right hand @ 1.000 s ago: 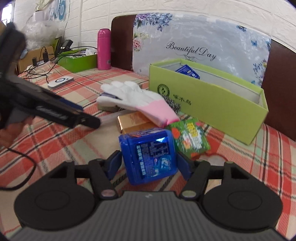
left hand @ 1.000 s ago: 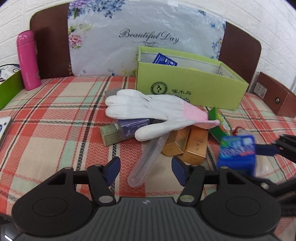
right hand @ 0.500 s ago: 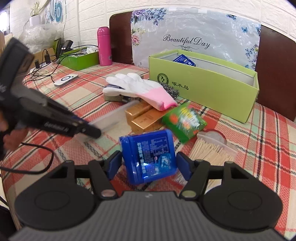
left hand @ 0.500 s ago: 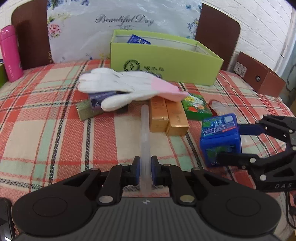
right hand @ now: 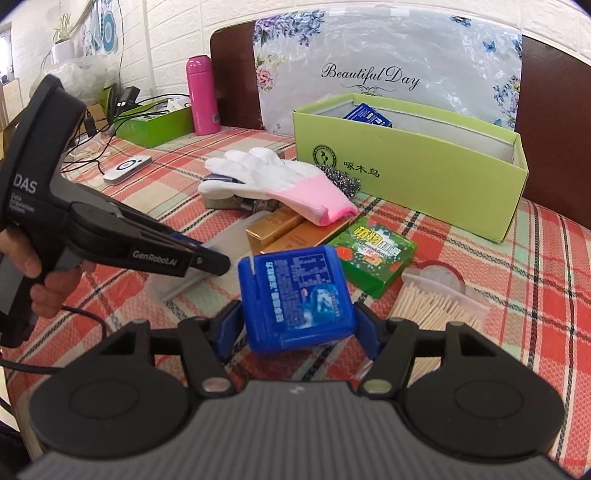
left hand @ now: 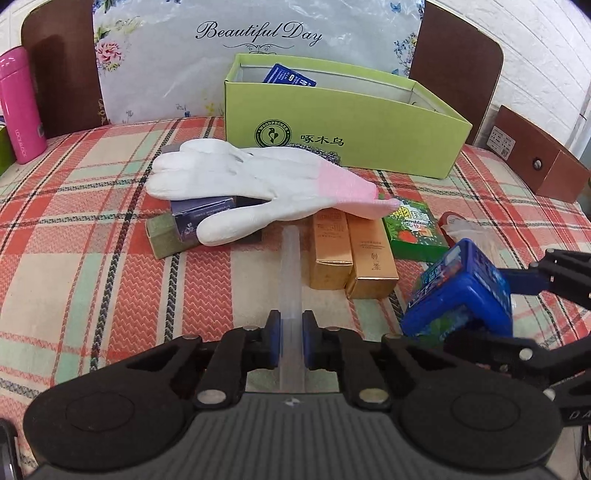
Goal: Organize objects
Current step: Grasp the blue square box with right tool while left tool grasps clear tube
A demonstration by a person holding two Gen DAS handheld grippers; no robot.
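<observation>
The left tongs (left hand: 291,341) pinch the light, slippery clear tube (left hand: 291,273) near its end, pointing twelve o'clock, while the right tongs (right hand: 299,325) clamp the stiff blue box (right hand: 297,295) by its sides.

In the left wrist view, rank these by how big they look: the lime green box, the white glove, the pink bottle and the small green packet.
1. lime green box
2. white glove
3. and 4. pink bottle and small green packet: too alike to rank, and they sit at different distances from the camera.

A home is suggested by the plaid-clothed counter (left hand: 92,236), wooden chair backs (left hand: 66,70), white brick wall (right hand: 177,26) and pink flask (right hand: 202,96).
</observation>
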